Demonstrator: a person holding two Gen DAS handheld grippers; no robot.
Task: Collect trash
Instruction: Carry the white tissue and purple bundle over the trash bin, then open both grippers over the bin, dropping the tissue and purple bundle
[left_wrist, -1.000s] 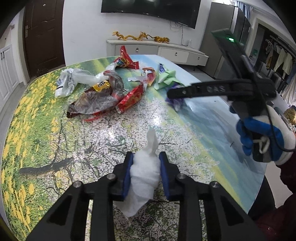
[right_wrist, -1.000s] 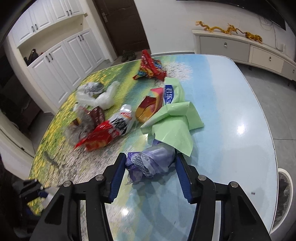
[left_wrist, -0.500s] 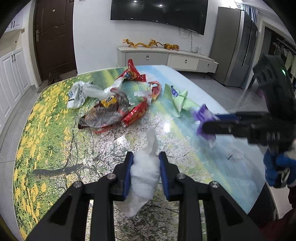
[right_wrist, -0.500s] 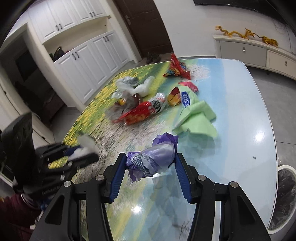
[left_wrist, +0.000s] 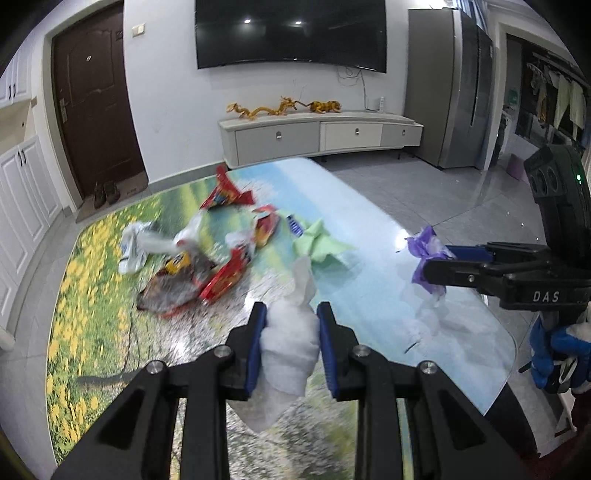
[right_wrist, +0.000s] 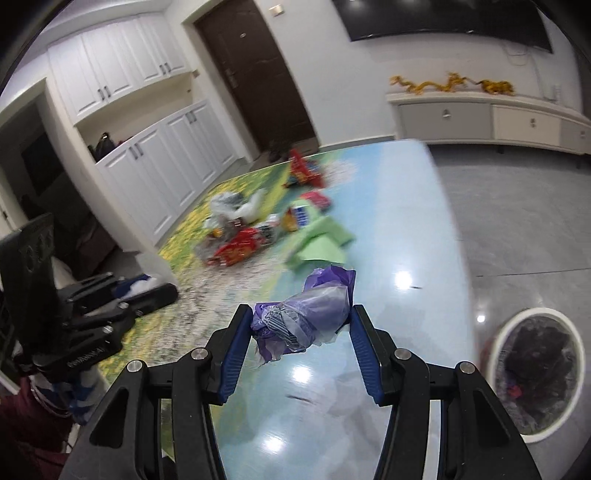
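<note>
trash is split between the two grippers and the table (left_wrist: 388, 236), which carries a printed landscape of yellow flowers and sky. the left gripper (left_wrist: 291, 343) is closed onto a white crumpled wad (left_wrist: 290, 343), its blue pads (left_wrist: 255, 343) pressing both sides, the wad's twisted tip poking up past the fingertips and its lower end hanging below them, all held above the table. the right gripper (right_wrist: 301, 332) is clamped on a purple plastic wrapper (right_wrist: 306, 314) lying crosswise between its blue pads (right_wrist: 364, 354), also lifted off the tabletop; from the left wrist view the same gripper (left_wrist: 432, 266) comes in from the right with the purple wrapper (left_wrist: 424, 254) bunched at its tip, gripped by a blue-and-white gloved hand (left_wrist: 557, 358). farther along the table lies a loose heap: red snack wrappers (left_wrist: 225, 273), a white plastic bag (left_wrist: 140, 247), another red wrapper (left_wrist: 225, 192) near the far edge, and a pale green sheet (left_wrist: 319, 245) just beside them. on the floor to the right of the table stands a white-rimmed bin (right_wrist: 537, 376) with a dark liner. behind are a low cabinet (left_wrist: 321, 136) bearing a golden dragon ornament (left_wrist: 284, 107), a wall tv (left_wrist: 291, 33) and a dark door (left_wrist: 96, 107).
</note>
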